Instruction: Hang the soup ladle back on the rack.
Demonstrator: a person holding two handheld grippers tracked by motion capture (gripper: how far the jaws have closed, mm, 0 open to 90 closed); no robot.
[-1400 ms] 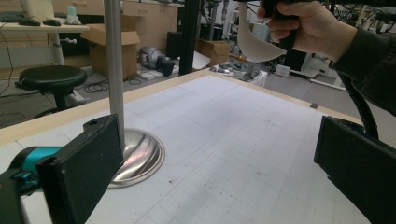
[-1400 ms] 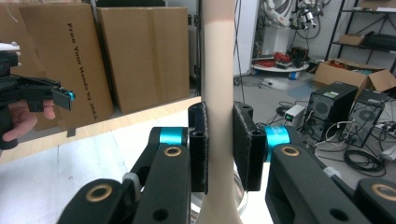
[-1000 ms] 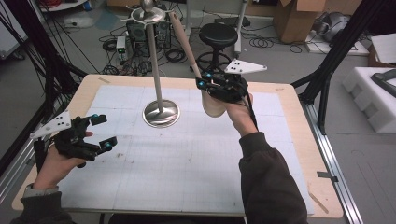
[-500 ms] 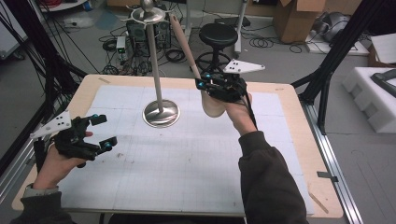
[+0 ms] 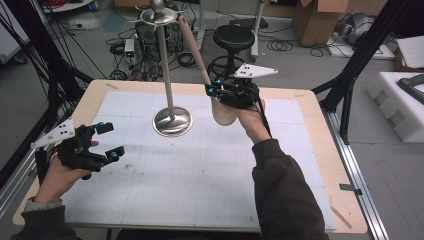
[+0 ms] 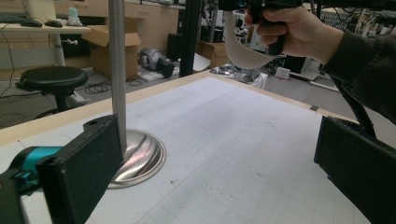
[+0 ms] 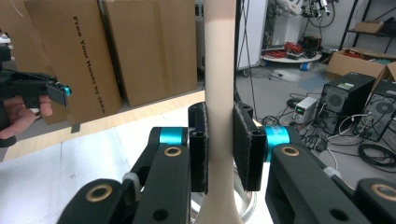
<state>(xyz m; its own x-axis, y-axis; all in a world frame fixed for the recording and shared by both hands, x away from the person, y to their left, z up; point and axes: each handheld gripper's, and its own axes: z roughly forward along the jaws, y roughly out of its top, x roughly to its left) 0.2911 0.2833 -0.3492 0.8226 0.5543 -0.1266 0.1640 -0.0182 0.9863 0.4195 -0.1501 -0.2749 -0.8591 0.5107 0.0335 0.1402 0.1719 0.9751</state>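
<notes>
The metal stand (image 5: 169, 80) rises near the far middle of the surface (image 5: 200, 170), its round base (image 5: 172, 121) and upright pole blocking passage there. Just right of it, the right tongs (image 5: 220, 92) hold a long beige shoehorn (image 5: 197, 55) slanting toward the stand's top. The near half lies open; the left tongs (image 5: 107, 140) hover at its left edge.

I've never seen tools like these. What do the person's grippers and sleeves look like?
Both the left gripper and the right gripper are black, with blue accents at the jaws and a pale three-cornered plate on top. A black cable trails from the right one. The sleeves are dark.
</notes>
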